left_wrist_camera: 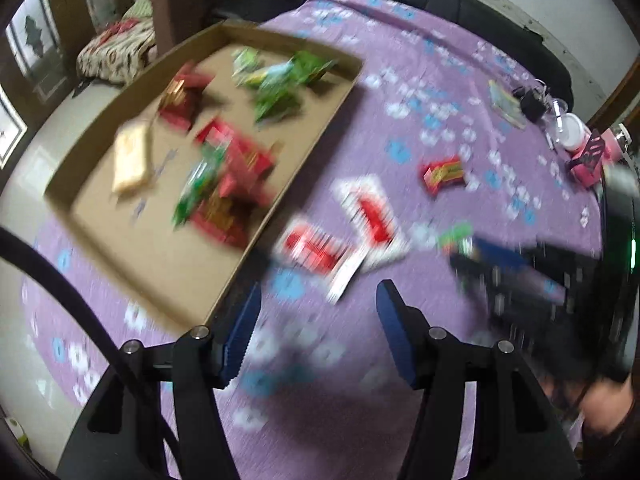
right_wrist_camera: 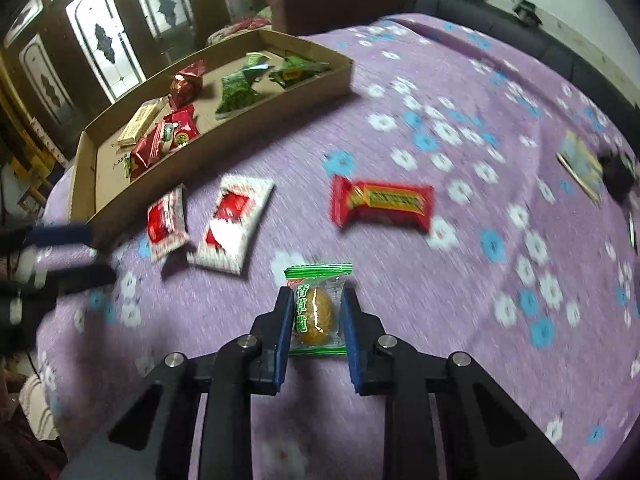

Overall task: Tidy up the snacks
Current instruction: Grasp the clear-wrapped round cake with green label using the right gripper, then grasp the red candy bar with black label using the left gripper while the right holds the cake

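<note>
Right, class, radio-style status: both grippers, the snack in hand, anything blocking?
Right gripper shut on green-wrapped snack. Left gripper open, empty. Cardboard tray part-filled; three red packets loose on bedspread. Nothing in the way.

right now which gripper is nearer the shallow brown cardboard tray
Left. The left gripper hovers open beside the shallow brown cardboard tray; the right gripper is farther off, holding a green-edged snack packet.

The left wrist view is smeared by motion: the snacks in the tray [left_wrist_camera: 276, 196] are colour streaks, their print unreadable. The right gripper [left_wrist_camera: 520, 276] there is a dark blur, cut by the frame edge. In the right wrist view the egg packet [right_wrist_camera: 318, 308] has both side edges hidden behind the fingers [right_wrist_camera: 284, 332] (its lower seam barely shows). The left gripper [right_wrist_camera: 60, 252] is blurred and cropped at the edge.
</note>
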A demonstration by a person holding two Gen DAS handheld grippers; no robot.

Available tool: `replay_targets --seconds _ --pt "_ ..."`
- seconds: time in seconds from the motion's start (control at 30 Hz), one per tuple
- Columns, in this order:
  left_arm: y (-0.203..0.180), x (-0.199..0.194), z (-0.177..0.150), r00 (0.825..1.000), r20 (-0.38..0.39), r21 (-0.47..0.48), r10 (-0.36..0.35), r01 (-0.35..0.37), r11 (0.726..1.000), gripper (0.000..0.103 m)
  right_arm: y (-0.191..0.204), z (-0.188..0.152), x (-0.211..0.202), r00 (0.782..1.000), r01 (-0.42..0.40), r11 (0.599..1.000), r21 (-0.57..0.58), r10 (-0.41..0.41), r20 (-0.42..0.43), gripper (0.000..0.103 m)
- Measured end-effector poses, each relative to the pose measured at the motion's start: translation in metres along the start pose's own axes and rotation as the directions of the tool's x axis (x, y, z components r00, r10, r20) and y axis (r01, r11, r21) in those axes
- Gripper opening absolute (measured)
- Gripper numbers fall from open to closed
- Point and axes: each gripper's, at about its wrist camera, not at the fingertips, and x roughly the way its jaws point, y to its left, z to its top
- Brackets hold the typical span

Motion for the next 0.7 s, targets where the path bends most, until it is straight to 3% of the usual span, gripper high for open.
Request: replay_targets --seconds 0.13,0.2,0.27,0.3,0.47,0.57,0.7 --pt "-0.038 0.011 0.043 1.000 0.022 0.118 0.017 -0.019 0.993 0.065 -0.020 -0.032 -0.017 1.000 0.013 0.998 0.060 -0.012 -0.007 0.022" --pt "-0.066 0.025 0.067 1.000 -0.007 0.238 -0.013 0.015 0.971 0.067 -0.031 -0.048 -0.026 1.000 0.018 0.995 0.097 -0.017 -0.007 0.022" --pt "-0.095 0.044 0.083 0.998 -0.061 0.380 -0.007 0.030 0.925 0.068 -0.040 -0.059 -0.031 1.000 0.017 0.990 0.137 -0.016 -0.010 0.024" --pt "-0.113 0.057 0.088 0.995 -0.095 0.484 0.017 0.031 0.874 0.068 -0.043 -0.062 -0.033 1.000 0.015 0.988 0.154 -0.014 -0.008 0.025" --pt "-0.153 0.097 0.093 0.978 -0.168 0.698 0.121 0.031 0.715 0.069 -0.051 -0.066 -0.035 1.000 -0.007 0.977 0.214 0.004 0.011 0.025" --pt "-0.161 0.112 0.093 0.972 -0.173 0.747 0.161 0.023 0.664 0.069 -0.052 -0.067 -0.036 1.000 -0.012 0.973 0.231 0.007 0.021 0.025" --pt "-0.161 0.119 0.100 0.969 -0.202 0.747 0.140 0.061 0.662 0.070 -0.054 -0.068 -0.036 1.000 -0.016 0.967 0.255 0.010 0.026 0.025"
